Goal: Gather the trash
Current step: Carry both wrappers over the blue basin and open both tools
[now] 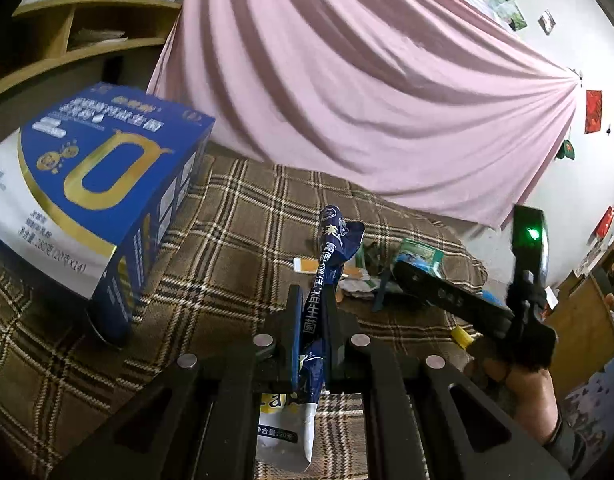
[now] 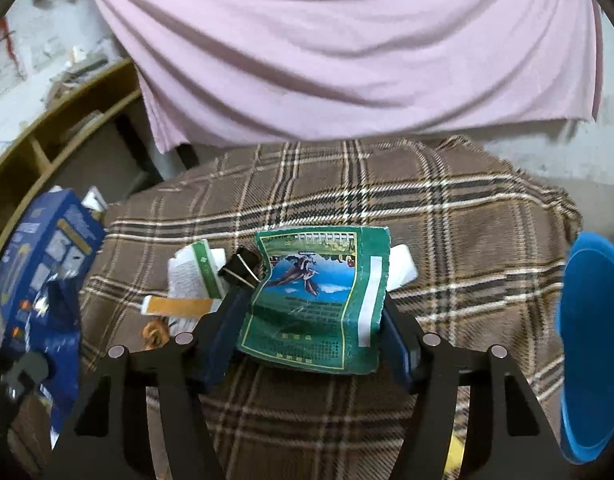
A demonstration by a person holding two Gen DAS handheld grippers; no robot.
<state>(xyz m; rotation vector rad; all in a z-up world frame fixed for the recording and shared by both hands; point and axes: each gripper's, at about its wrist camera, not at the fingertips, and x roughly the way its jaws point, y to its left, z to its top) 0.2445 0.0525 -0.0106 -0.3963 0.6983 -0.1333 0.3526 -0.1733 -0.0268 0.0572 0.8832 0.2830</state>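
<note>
My left gripper point(image 1: 311, 300) is shut on a blue and white sachet wrapper point(image 1: 331, 248), held above the plaid cloth point(image 1: 227, 248). The wrapper's white end hangs below the jaws. My right gripper point(image 2: 309, 312) is closed on a green printed packet point(image 2: 319, 300), which bows between the fingers just above the cloth point(image 2: 447, 216). In the left wrist view the right gripper point(image 1: 387, 286) sits to the right over a small trash pile. The pile holds a white paper point(image 2: 187, 276), an orange strip point(image 2: 179, 306) and a black binder clip point(image 2: 239, 270).
A large blue and white box point(image 1: 95, 184) stands on the cloth at left; it also shows in the right wrist view point(image 2: 39, 264). A blue bowl point(image 2: 591, 344) is at the right edge. A pink sheet point(image 1: 347, 72) hangs behind. Wooden shelves point(image 1: 87, 24) stand at far left.
</note>
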